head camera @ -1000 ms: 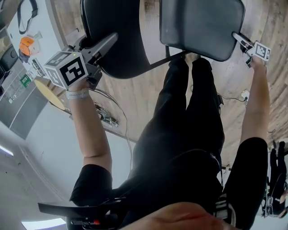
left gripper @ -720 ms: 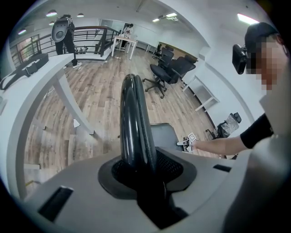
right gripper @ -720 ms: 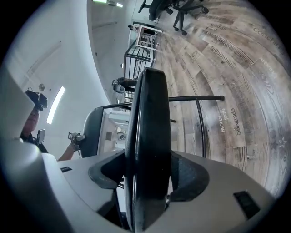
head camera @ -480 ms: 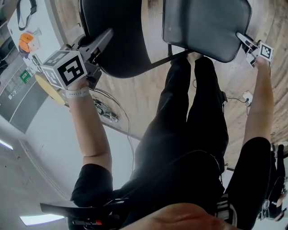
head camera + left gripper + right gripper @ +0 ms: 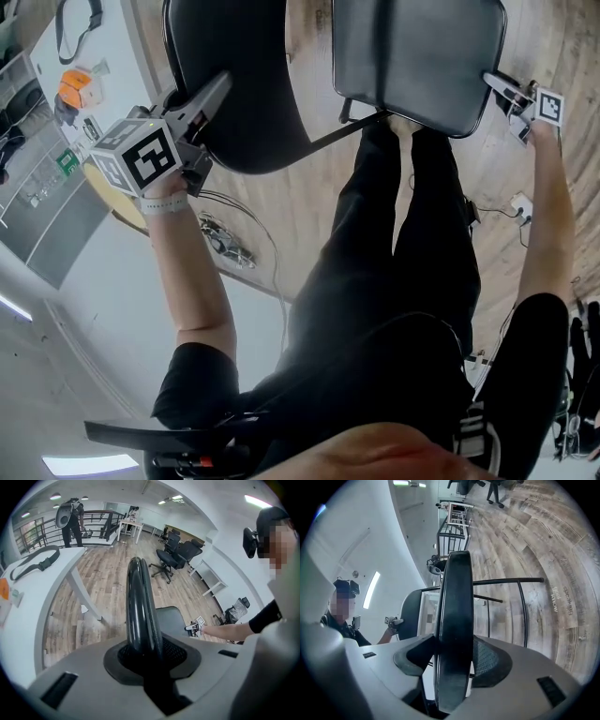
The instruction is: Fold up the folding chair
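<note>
The folding chair stands open on the wood floor, with its black backrest (image 5: 244, 84) at upper left and its dark seat (image 5: 412, 56) at upper right. My left gripper (image 5: 217, 86) points steeply down over the backrest's top edge (image 5: 140, 602). Its jaws have just been closing and now clamp that edge between the pads. My right gripper (image 5: 495, 84) lies nearly level at the seat's right side. Its jaws have also just been closing, and the thick seat edge (image 5: 454, 620) fills the gap between them. Thin black frame tubes (image 5: 506, 581) run under the seat.
The person's legs (image 5: 403, 234) stand right in front of the chair. A white table (image 5: 94, 47) with an orange object (image 5: 75, 89) is at the left. Cables (image 5: 225, 244) and a plug (image 5: 518, 204) lie on the floor. Office chairs (image 5: 176, 555) stand farther off.
Little visibly differs: both grippers keep their places at the backrest and the seat edge, and the whole view has shifted slightly.
</note>
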{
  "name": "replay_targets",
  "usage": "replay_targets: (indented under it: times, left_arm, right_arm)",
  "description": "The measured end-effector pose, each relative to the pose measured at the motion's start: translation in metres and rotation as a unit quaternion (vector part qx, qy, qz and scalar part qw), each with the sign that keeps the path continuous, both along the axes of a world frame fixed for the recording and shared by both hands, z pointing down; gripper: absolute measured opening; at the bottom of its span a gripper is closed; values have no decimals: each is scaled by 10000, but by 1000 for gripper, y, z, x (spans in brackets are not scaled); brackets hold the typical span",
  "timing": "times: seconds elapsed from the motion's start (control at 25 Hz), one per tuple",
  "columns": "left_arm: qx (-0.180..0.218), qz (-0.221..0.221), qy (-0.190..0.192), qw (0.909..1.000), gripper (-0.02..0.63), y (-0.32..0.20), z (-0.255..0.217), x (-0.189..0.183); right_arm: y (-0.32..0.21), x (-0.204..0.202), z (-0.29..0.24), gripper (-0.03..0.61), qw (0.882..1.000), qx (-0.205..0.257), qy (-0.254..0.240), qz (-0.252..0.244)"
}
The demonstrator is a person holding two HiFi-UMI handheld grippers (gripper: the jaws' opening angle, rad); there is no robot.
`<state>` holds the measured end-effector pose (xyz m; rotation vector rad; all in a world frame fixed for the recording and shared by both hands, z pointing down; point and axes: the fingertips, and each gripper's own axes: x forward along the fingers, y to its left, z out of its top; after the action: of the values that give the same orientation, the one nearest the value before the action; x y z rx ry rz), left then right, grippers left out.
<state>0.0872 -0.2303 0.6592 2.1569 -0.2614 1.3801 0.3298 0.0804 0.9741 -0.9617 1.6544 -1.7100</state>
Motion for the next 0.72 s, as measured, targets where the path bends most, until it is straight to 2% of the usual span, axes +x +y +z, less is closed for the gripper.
replay_targets:
  times: [0.12,0.36,0.56,0.72]
  left_arm:
    - [71,28,-3,10000,84,-15,-25,-12]
    - [195,-45,-86,9998,86,-52,-62,-47]
    - [305,-81,-89,9995,86,-99,-91,-81]
    - [382,-60,-63,9992,86,-109,-108,-83]
  right_arm:
    - [-19,-13,-44,245,9996,256,-98,2]
    - [-69,-51,-128,245,9928,1088,-439,-226]
    - [-131,-94,-185,213,9879,1338,-716,-334]
    - [-159,-109,-216,170,9843,1497,-858,-366]
